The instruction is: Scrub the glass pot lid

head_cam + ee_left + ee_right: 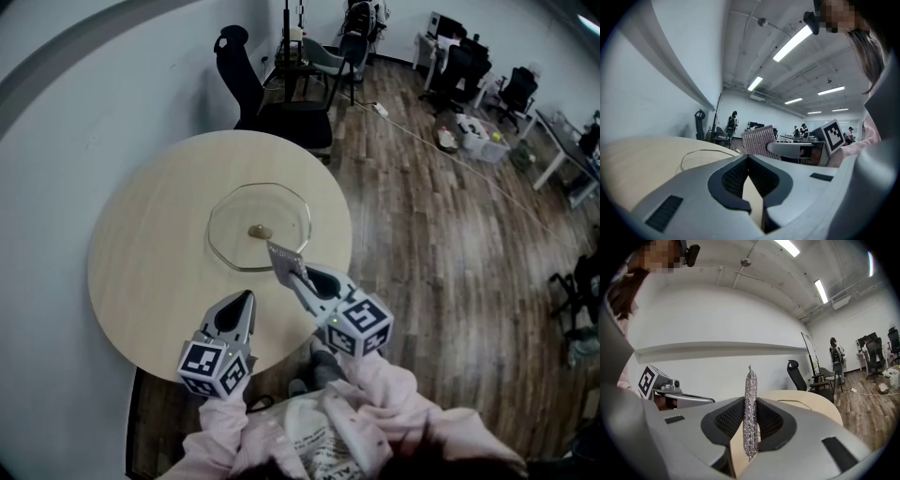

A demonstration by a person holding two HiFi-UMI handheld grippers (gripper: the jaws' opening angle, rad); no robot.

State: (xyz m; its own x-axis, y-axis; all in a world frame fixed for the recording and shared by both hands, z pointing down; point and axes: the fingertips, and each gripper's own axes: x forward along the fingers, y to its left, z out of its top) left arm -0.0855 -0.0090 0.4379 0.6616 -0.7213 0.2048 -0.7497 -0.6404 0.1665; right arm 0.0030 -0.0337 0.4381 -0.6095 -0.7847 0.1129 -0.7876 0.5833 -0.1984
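1. Head view: the glass pot lid [232,217] lies flat in the middle of the round table [141,272], ahead of both grippers.
   - It is clear and thin-rimmed, with a small brownish knob [260,231] at its centre.
   - The right gripper [296,274] pinches a scrubbing pad [284,256], and the pad's free end reaches over the lid's near rim. Whether the pad touches the glass I cannot tell.
   - The left gripper [246,300] sits to the left of the right one and just short of the lid. Its jaws are pressed together on nothing.
   - This looks like the approach, with scrubbing not yet begun.
   - The next move calls for bringing the pad down flat onto the glass. Smooth glass on a smooth tabletop will probably slide, so the left gripper may need to steady the rim or knob.

2. Left gripper view: the left gripper [748,159] has its dark, ribbed pads meeting, with no object between them.
   - Ahead and slightly left, the lid's rim [693,154] shows as a thin curved line on the pale wood.
   - Ahead to the right, the scrubbing pad [759,139] shows as a woven, pinkish-silver square in the other gripper's grey jaws.

3. Right gripper view: the right gripper [750,401] is clamped on the scrubbing pad [750,394].
   - The pad is seen edge-on, as a thin, glittering strip of metallic mesh standing upright between the pads.
   - The table's pale top [806,404] lies beyond the pad.
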